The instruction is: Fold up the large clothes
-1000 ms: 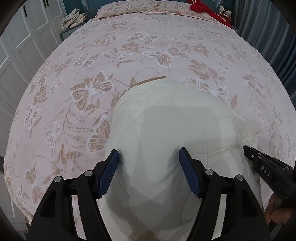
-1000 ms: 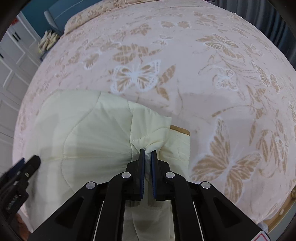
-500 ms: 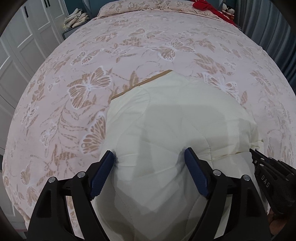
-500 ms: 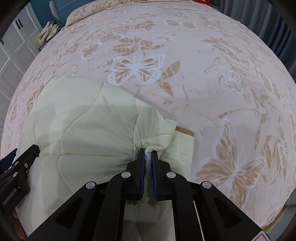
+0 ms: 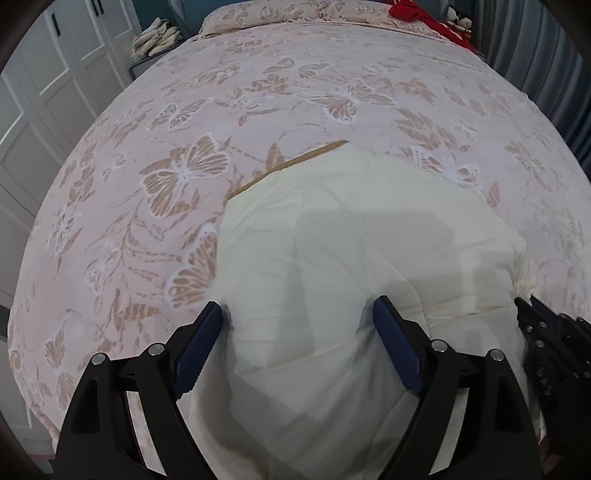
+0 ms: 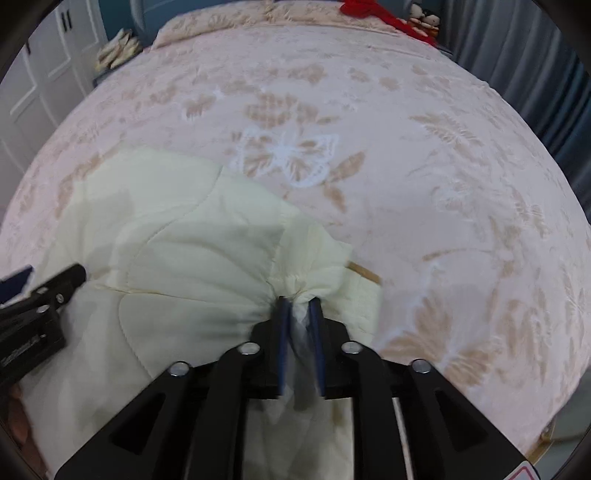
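A cream quilted garment (image 5: 332,240) with a tan-trimmed edge (image 5: 288,162) lies folded on the butterfly-patterned bed cover (image 5: 184,177). My left gripper (image 5: 297,303) hangs over the garment's near left part. Its jaws are wide and still opening, and the pads do not press the cloth. In the right wrist view the garment (image 6: 192,251) is gathered into a bunch at my right gripper (image 6: 298,301). Those jaws are opening, with the bunched cloth loose between the blue pads (image 6: 282,332). That frame is blurred.
A pillow (image 5: 295,14) and a red cloth (image 5: 424,14) lie at the head of the bed. Folded items (image 5: 157,38) sit on a side table by white wardrobe doors (image 5: 44,92). Grey curtains (image 5: 535,48) hang on the right. The bed's corner (image 6: 546,432) shows at lower right.
The left jaws have spread wider over the garment. The right jaws, shut on the bunched cloth before, have parted.
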Available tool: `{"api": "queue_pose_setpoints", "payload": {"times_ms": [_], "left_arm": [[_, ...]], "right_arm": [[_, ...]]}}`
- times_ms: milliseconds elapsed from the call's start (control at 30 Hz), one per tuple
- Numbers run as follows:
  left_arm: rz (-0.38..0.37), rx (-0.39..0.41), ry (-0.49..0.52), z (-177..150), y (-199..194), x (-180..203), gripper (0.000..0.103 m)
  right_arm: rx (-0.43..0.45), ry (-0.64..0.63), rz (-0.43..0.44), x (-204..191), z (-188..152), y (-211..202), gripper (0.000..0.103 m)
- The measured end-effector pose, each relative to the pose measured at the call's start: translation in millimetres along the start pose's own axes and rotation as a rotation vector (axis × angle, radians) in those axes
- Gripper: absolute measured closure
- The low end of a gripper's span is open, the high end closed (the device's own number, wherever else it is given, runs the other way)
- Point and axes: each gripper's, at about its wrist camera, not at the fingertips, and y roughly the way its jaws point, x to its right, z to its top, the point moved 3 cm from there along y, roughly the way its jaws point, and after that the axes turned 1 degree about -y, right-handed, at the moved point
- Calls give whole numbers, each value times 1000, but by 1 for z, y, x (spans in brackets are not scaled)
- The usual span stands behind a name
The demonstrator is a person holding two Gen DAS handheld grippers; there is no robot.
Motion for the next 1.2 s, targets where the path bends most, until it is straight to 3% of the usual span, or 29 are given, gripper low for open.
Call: {"api": "queue_pose_setpoints", "payload": {"times_ms": [33, 100, 233, 400, 533, 700, 800, 933, 1067, 1200], "left_arm": [[-18, -15, -20, -2, -8, -7, 21], [-84, -42, -66, -12, -26, -25, 15], [-184, -82, -136, -46, -48, -58, 11], [-266, -155, -231, -93, -42, -90, 9], [-377, -165, -250, -106, -30, -82, 5], [-418, -173, -219, -107, -21, -65, 6], [-375, -156, -154, -104, -34, -53, 19], [-308, -95, -40, -100, -62, -41, 41], [-282, -26, 9, -93, -88, -41, 51], [-244, 53, 55, -84, -111, -45, 53]], "right_arm": [[13, 26, 2, 7, -3, -18, 47], [21, 47, 43, 15, -13, -42, 38], [-80, 82, 166, 27, -64, -75, 32], [-189, 172, 278, 23, -119, -63, 32], [-206, 273, 371, 22, -125, -45, 31], [-228, 285, 401, 15, -130, -26, 28], [-258, 367, 519, 16, -136, -19, 52], [-209, 231, 429, -1, -130, -41, 69], [-140, 160, 355, -16, -122, -66, 75], [-43, 64, 288, -33, -108, -93, 77]]}}
